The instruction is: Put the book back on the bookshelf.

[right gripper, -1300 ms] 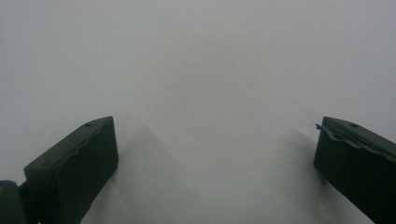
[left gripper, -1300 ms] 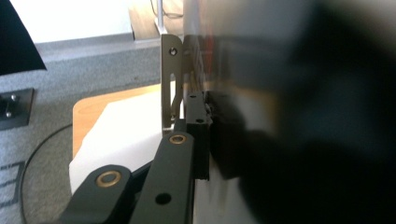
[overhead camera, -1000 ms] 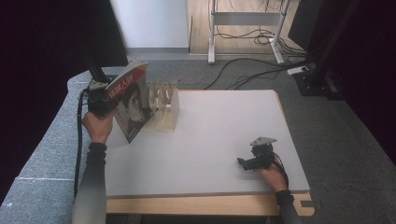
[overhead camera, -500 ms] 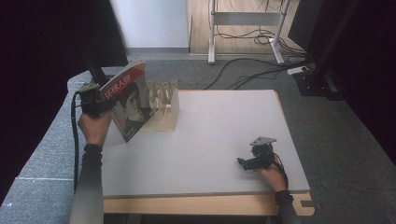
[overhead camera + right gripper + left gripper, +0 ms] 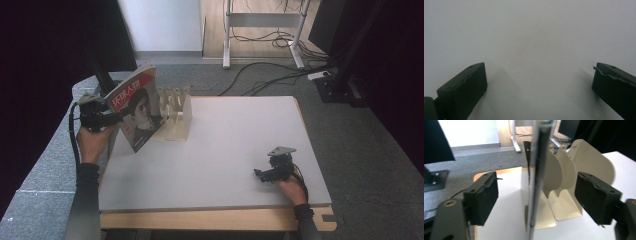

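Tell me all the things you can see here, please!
magazine: one, red title band with a portrait, standing on edge at the table's far left, leaning on the rack
rack: one, cream, slotted dividers, right beside the magazine
table: one, white top with a wooden front edge
cables: several, black, on the grey floor behind the table
left gripper: one, black, fingers open on either side of the magazine's edge, just been opening
right gripper: one, black, open, resting near the table's front right

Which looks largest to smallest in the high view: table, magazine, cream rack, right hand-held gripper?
1. table
2. magazine
3. cream rack, partly hidden behind the magazine
4. right hand-held gripper
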The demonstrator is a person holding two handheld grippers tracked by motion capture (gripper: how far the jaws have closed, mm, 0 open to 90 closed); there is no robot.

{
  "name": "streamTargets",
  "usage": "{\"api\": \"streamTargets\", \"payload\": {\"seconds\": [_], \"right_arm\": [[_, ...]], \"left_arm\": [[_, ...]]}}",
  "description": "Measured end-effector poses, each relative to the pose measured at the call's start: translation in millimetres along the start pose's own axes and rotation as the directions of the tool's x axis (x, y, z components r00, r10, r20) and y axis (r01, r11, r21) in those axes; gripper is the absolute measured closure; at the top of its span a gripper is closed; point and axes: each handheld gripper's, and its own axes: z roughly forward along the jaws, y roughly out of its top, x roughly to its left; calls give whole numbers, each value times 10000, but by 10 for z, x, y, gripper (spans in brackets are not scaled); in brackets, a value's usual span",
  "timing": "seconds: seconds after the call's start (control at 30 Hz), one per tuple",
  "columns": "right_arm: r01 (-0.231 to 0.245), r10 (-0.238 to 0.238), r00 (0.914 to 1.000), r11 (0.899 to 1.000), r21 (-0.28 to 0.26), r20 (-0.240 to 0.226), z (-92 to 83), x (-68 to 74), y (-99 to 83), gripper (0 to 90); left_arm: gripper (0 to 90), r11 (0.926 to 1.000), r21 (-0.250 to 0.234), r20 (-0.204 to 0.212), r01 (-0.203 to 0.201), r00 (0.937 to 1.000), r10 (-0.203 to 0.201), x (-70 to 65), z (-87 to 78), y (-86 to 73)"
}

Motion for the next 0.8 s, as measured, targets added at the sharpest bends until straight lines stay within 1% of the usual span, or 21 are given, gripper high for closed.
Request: {"api": "streamTargets", "payload": {"seconds": [0.07, 0.1, 0.17, 0.23, 0.3, 0.37, 0.4, 0.47, 0.53, 0.63, 0.7, 0.8], "right_arm": [[10, -10, 10000, 10000, -6, -5, 0, -1, 0, 0], [14, -14, 10000, 10000, 1, -10, 0, -2, 0, 0], [12, -12, 10000, 10000, 2, -10, 0, -2, 0, 0], [-5, 5, 10000, 10000, -3, 1, 0, 1, 1, 0], [10, -10, 10000, 10000, -8, 0, 1, -1, 1, 0], [18, -19, 10000, 10000, -13, -14, 2, -2, 1, 0], [20, -20, 10000, 10000, -15, -2, 2, -1, 1, 0], [20, -20, 10000, 10000, -15, -15, 2, -2, 1, 0], [-1, 1, 10000, 10000, -6, -16, 2, 0, 2, 0], [-1, 1, 10000, 10000, -5, -10, 2, 0, 3, 0], [-1, 1, 10000, 10000, -6, -9, 2, 1, 3, 0], [-15, 15, 10000, 10000, -3, -5, 1, 2, 3, 0]], "left_arm": [[141, 10000, 61, 52, 59, 10000, -59, -8, -39, -20], [140, 10000, 87, 141, 43, 9999, -44, -10, -61, -29], [133, 9999, 125, 157, 56, 9999, -58, -19, -110, -46], [100, 9998, 185, 436, 49, 9990, -57, -27, -156, -69], [87, 9998, 186, 450, 33, 9990, -42, -47, -204, -98], [63, 9998, 202, 578, 5, 9983, -16, -68, -252, -127], [55, 9998, 204, 558, -29, 9984, 17, -83, -278, -141], [27, 9994, 244, 556, -239, 9982, 226, -118, -328, -171], [0, 9984, 315, 419, -479, 9980, 465, -164, -369, -197], [0, 9968, 327, 484, -725, 9963, 709, -243, -437, -236], [0, 9952, 413, 562, -886, 9947, 863, -301, -479, -262], [0, 9912, 594, 547, -1179, 9919, 1147, -400, -534, -312]]}}
